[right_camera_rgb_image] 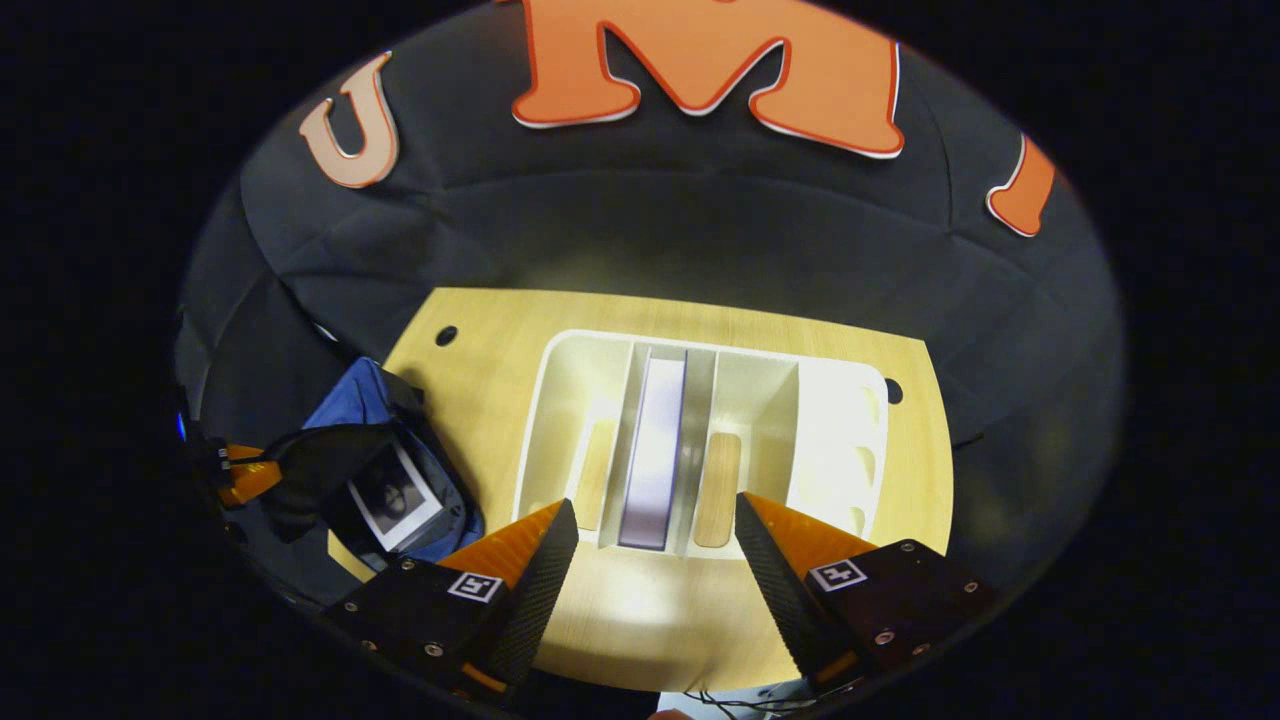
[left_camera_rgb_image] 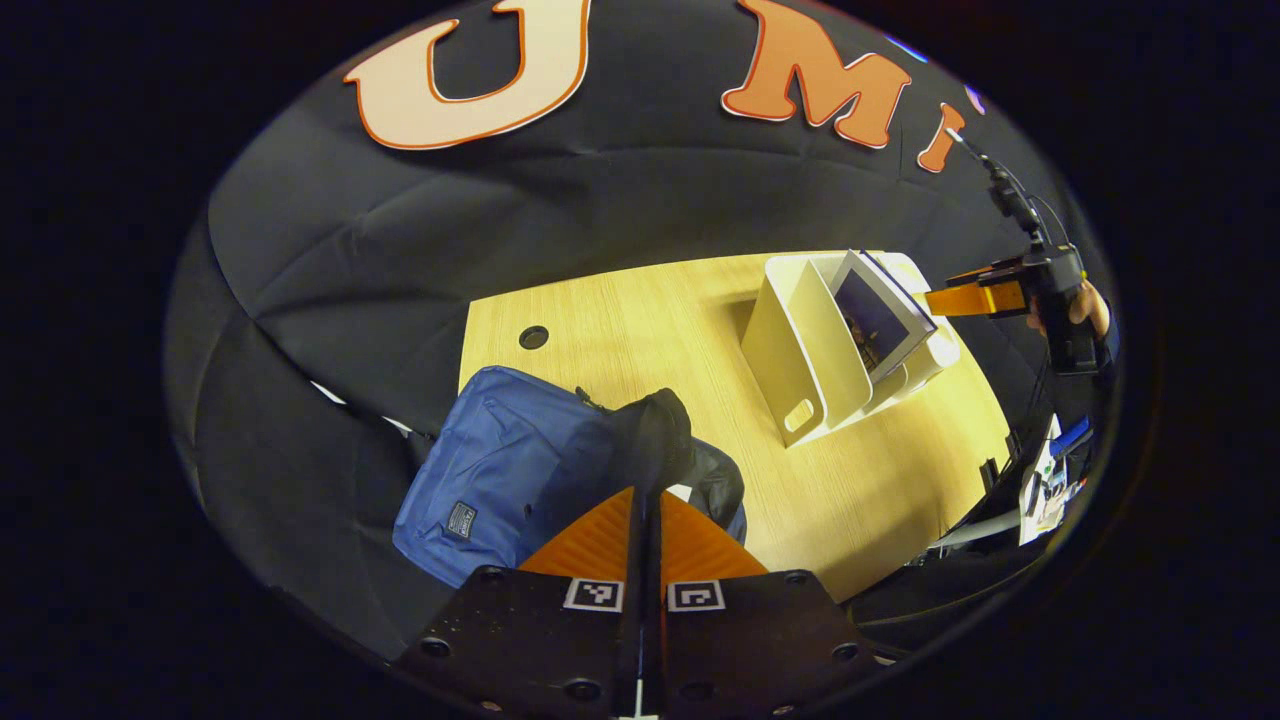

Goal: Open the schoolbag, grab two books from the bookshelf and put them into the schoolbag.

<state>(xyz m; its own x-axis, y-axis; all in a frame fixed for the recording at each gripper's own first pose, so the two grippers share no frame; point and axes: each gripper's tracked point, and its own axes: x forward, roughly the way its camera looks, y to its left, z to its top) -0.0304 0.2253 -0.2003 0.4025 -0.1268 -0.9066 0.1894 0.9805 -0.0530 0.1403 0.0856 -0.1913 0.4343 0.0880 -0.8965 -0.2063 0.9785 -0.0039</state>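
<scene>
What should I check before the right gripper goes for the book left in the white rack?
1. Blue fabric schoolbag open: ok. The left gripper is shut on its black flap, lifting it.
2. First book packed: ok. A light-covered book shows inside the opening.
3. Second book reachable: ok. A thin pale book stands upright in the middle slot of the white plastic bookshelf.
4. Right gripper ready: ok. Jaws wide, roughly lined up either side of that book, not touching it.
5. Room in the bag for another book: cannot tell.
</scene>
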